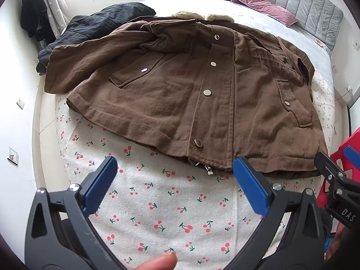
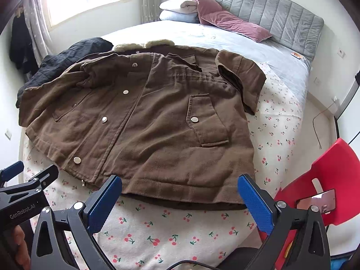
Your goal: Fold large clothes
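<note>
A large brown jacket (image 1: 180, 85) (image 2: 144, 121) with metal snaps and a fur collar lies front up on the cherry-print sheet (image 1: 157, 213) (image 2: 171, 234) of the bed, sleeves folded in over the body. My left gripper (image 1: 175, 168) hovers open just short of the hem near the zipper end, nothing between its blue pads. My right gripper (image 2: 180, 186) is also open, its fingertips at the hem's right part, above the cloth. The right gripper's finger shows in the left wrist view at the right edge, and the left gripper shows in the right wrist view at the left edge.
A black garment (image 1: 94, 27) (image 2: 67, 56) lies beyond the jacket's left sleeve. Pillows (image 2: 225, 20) and a grey headboard (image 2: 281, 15) are at the far end. A red chair (image 2: 326, 180) stands by the bed's right corner. A fingertip (image 1: 159, 262) shows below.
</note>
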A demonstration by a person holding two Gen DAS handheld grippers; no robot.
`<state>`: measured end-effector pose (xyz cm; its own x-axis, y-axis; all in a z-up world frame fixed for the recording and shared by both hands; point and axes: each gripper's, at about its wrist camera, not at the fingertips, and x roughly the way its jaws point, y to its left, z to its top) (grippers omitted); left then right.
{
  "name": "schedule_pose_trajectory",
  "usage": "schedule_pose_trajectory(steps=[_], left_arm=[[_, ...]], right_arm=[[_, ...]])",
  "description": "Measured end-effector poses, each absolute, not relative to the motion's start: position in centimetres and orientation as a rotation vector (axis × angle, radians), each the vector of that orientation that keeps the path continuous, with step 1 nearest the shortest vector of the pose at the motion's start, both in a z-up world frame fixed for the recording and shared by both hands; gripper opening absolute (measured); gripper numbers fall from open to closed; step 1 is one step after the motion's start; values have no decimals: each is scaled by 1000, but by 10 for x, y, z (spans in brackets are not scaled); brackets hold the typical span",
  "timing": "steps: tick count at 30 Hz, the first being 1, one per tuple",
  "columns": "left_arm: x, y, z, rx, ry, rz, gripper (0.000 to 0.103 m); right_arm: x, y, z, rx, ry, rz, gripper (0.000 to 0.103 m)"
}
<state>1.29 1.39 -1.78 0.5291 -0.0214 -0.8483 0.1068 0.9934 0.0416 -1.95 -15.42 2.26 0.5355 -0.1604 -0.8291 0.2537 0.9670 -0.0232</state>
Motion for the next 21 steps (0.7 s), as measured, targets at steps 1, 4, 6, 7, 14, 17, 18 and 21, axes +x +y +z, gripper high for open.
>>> schedule_pose_trajectory(steps=[1, 4, 6, 7, 14, 17, 18, 21], left_arm=[[13, 14, -18, 94, 1009, -75, 103], [12, 16, -18, 90, 1010, -74, 103], [12, 17, -18, 87, 1014, -74, 103], [13, 17, -19, 86, 1016, -73, 103], [13, 17, -19, 83, 1019, -73, 103], [13, 18, -20, 75, 1019, -75, 103], [14, 19, -21, 72, 1021, -74, 103], [17, 22, -22, 67, 1024, -76, 103]], right_arm=[[-18, -155, 22, 106, 979, -247, 103], [-18, -156, 21, 104, 985, -246, 103], [-17, -156, 20, 108, 986, -246, 103], [-17, -156, 20, 108, 986, -244, 103], [-18, -156, 20, 106, 984, -244, 103], [-18, -156, 20, 106, 982, -245, 103], [-17, -156, 20, 107, 982, -245, 103], [-17, -157, 19, 108, 985, -234, 103]])
